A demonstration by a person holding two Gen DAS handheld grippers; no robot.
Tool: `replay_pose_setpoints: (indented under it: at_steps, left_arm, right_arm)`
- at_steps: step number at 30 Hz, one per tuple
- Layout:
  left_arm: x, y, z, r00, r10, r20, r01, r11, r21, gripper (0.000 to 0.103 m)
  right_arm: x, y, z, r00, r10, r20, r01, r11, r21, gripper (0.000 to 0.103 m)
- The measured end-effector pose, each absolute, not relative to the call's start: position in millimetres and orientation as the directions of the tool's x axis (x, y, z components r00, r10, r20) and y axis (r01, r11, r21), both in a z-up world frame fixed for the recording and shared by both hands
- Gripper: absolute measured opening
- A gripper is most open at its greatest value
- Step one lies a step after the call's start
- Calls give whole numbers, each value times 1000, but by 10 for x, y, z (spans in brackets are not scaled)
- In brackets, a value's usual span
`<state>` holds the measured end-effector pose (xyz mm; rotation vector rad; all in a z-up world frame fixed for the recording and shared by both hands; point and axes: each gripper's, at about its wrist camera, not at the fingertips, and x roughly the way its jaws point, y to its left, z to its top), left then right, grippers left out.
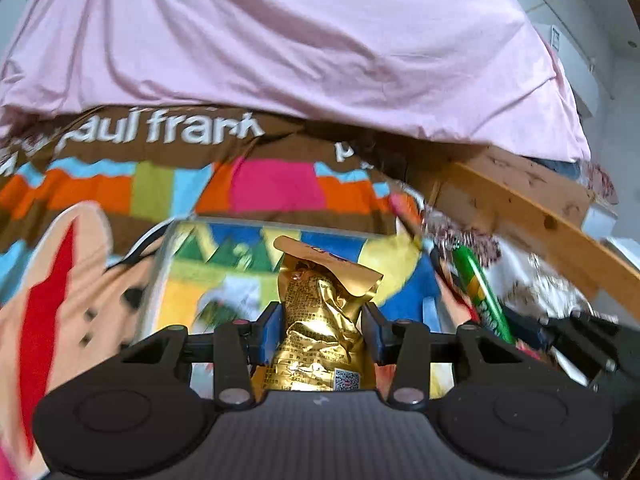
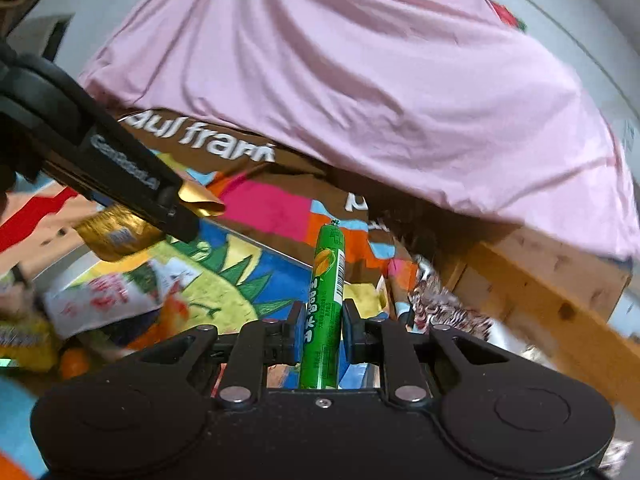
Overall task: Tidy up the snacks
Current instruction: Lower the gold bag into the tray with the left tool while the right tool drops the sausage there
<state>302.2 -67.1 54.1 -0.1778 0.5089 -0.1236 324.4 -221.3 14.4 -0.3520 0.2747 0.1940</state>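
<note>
My left gripper [image 1: 324, 320] is shut on a gold foil snack packet [image 1: 324, 312] and holds it above a clear box [image 1: 160, 264] lined with a colourful drawing. My right gripper [image 2: 323, 316] is shut on a green sausage stick [image 2: 326, 292], which points up and forward. The stick also shows in the left wrist view [image 1: 480, 292], to the right of the box. In the right wrist view the left gripper [image 2: 180, 216] comes in from the upper left with the gold packet [image 2: 116, 232] in it, above the box [image 2: 256, 240].
A white and red packet [image 2: 108, 300], a yellow packet [image 2: 24, 344] and an orange item [image 2: 74, 362] lie at the left. A patterned blanket [image 1: 276, 184] and pink sheet [image 1: 320, 48] cover the bed. A wooden frame [image 1: 532, 216] runs along the right.
</note>
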Motion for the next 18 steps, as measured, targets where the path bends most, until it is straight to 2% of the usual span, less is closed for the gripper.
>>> replay_pose_setpoints:
  at_steps: [5,12,18]
  left_arm:
    - [3641,-851,432,855,-179,-486,93,976,-195,47]
    - [4226,-1025,16,789,-161,-593,74,983,-168,47]
    - [4406,-1184,-148,762,-131,-634,79,991,-110,47]
  right_arm:
    - [3564,-2330,-34,924,136,-357,-224,950,-216,20]
    - [3882,-2478,-221,889,146,-435,-197,978,-74,20]
    - [4052,-2492,-357,865,153,-478,-197,979,-44,20]
